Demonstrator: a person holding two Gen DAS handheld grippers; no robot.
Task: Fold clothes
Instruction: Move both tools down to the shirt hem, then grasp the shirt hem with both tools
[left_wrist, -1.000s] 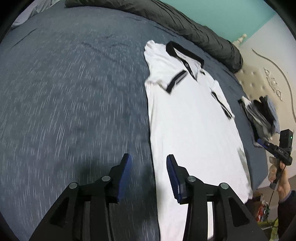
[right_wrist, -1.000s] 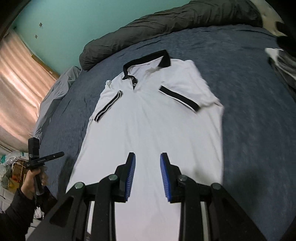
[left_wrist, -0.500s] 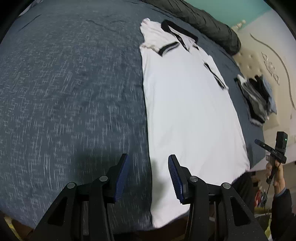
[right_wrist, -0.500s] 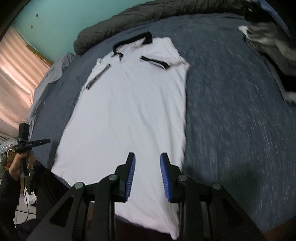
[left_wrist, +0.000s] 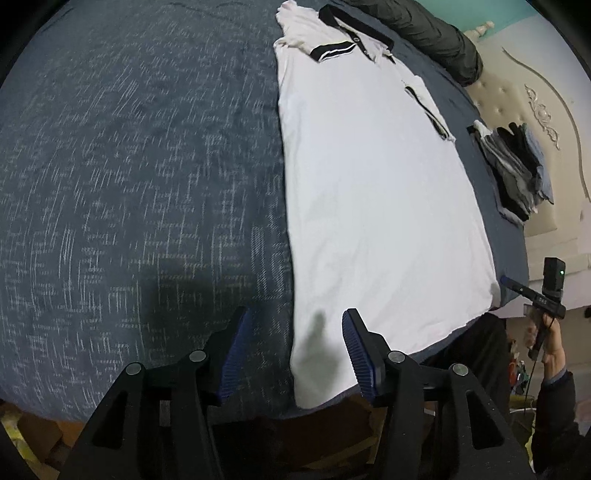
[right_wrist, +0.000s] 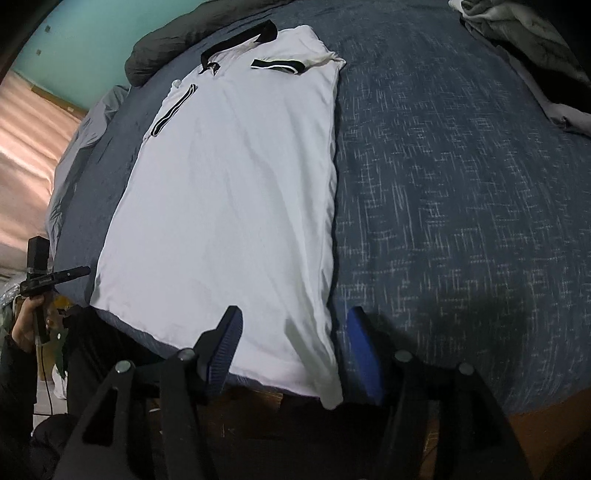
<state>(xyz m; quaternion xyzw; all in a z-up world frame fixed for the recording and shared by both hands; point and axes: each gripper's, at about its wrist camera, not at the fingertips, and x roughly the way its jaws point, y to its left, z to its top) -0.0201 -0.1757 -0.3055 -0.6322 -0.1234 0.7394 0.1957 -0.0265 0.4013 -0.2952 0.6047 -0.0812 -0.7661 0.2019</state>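
As both hand-held grippers (left_wrist: 295, 345) open: shirt (left_wrist: 369, 184) nearer.

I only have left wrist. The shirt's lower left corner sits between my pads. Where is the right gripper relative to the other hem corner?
Observer: The right gripper is over the other bottom corner of the white polo shirt; its jaws are opening, the corner lies between them, and the pads are not pressing on it.
Operator: Does that corner lie flat on the bed?
Observer: No, in the right wrist view it droops over the edge of the blue bedspread.
Operator: Anything beyond the shirt's far side that I can't see?
Observer: A pale grey sheet bunched along the bed edge, with a pinkish curtain behind it.
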